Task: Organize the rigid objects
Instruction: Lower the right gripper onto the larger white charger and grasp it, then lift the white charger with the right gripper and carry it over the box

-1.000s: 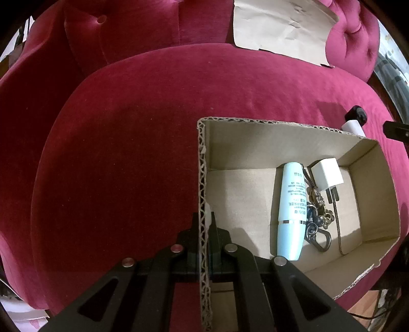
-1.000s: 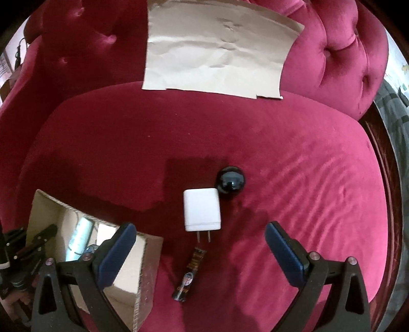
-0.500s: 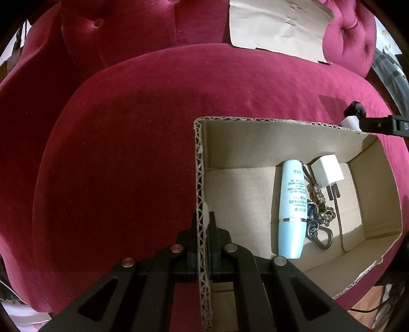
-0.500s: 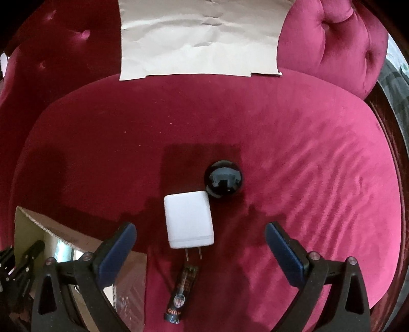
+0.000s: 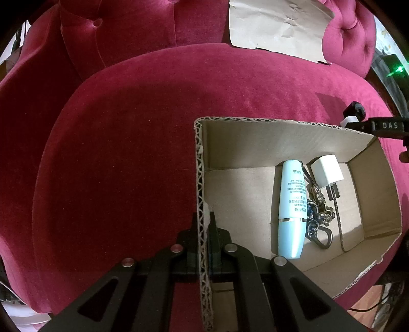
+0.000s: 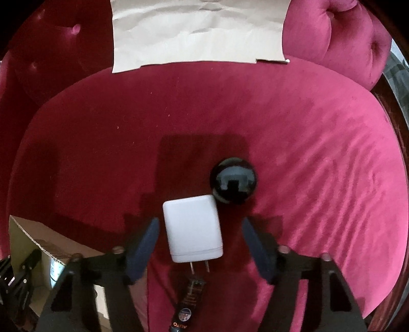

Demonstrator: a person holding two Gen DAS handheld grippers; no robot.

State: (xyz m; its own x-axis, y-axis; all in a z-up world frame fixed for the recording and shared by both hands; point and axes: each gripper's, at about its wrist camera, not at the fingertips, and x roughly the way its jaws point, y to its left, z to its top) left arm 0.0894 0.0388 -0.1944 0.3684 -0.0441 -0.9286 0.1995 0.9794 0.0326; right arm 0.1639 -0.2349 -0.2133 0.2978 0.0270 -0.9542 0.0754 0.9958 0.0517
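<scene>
Left wrist view: the left gripper (image 5: 203, 224) is closed on the near left wall of the cardboard box (image 5: 281, 135), pinching the corrugated edge between its fingers and steadying the box on the red velvet sofa seat (image 5: 127, 153). Inside, toward 3 o'clock, lie a pale blue tube (image 5: 292, 208), a white plug adapter (image 5: 327, 172) and a tangle of keychain hardware (image 5: 318, 217) touching the tube's right side. At the 2 o'clock edge a black bar marked "DAS" crosses the frame, probably part of the other gripper; a small white and black object beside it is too cut off to name. A brown paper sheet (image 5: 278, 23) rests against the sofa back at 12 o'clock.

Right wrist view: the right gripper (image 6: 200, 245) is open, its fingers either side of a white charger (image 6: 193, 229) lying on the seat, apart from both sides and holding nothing. A glossy black ball (image 6: 233, 180) touches the charger's corner at 1 o'clock. A dark tube with orange lettering (image 6: 189, 301) lies at 6 o'clock, partly cut off, its label unreadable. The box corner shows at 8 o'clock.

The step in hand looks like picking up the charger; next calls for closing on its flat sides without nudging the ball, then carrying it to the box.
</scene>
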